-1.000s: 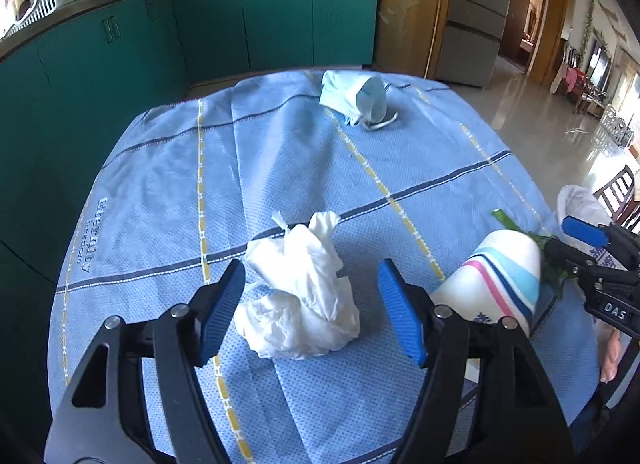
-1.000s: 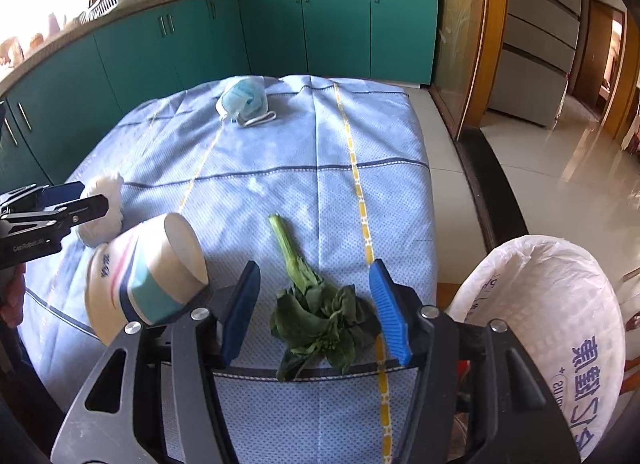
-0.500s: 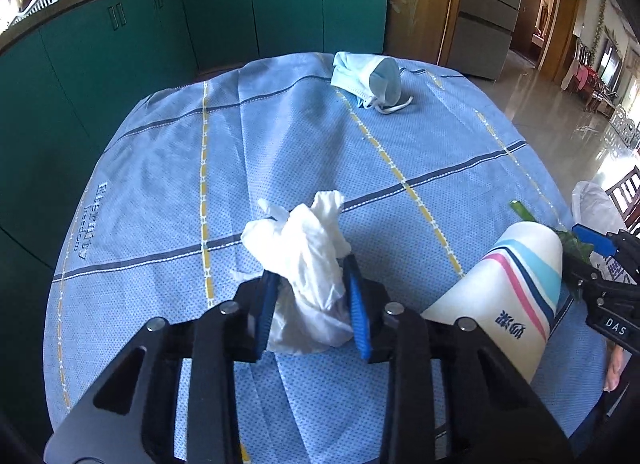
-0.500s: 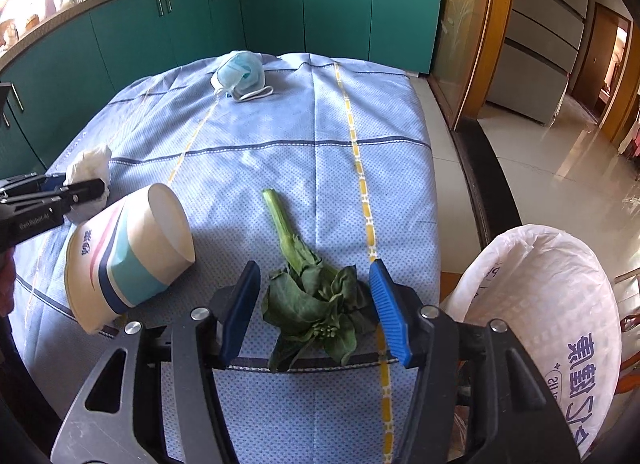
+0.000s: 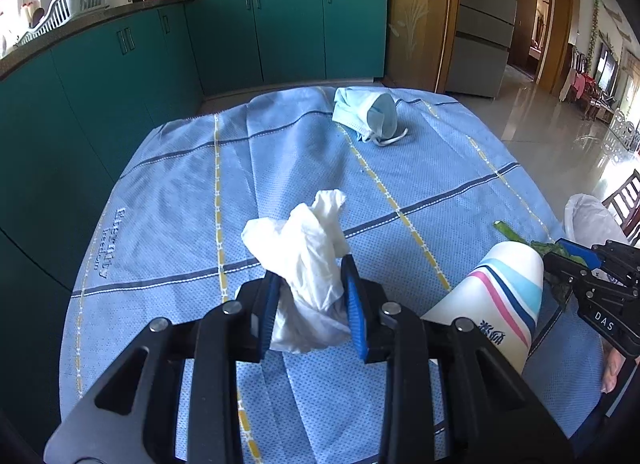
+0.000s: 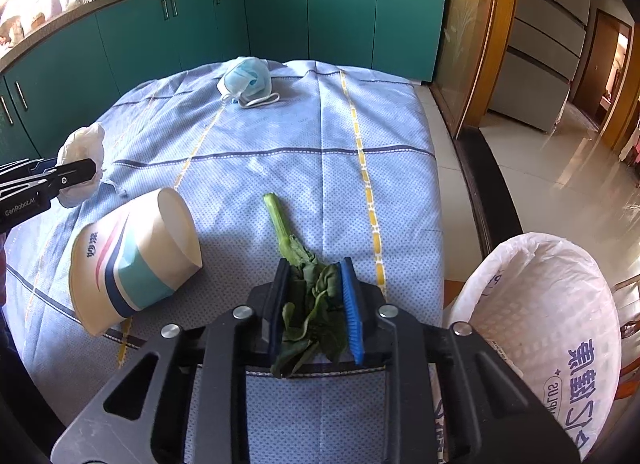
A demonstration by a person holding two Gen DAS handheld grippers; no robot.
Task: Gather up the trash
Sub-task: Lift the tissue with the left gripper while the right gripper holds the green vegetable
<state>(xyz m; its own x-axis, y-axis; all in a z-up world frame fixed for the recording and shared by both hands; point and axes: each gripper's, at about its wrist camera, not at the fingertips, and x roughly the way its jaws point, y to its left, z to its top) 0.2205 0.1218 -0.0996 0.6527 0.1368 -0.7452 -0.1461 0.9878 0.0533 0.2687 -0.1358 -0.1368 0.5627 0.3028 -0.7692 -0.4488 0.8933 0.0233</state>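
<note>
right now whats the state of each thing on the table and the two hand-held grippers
left hand-held gripper: shut on the crumpled tissue
crumpled tissue: pinched between the blue pads
right hand-held gripper: just closed on the leafy green
leafy green: leaves squeezed, stem on the tablecloth
paper cup: on its side, mouth open
face mask: crumpled, lying loose
trash bag: open beside the table
</note>
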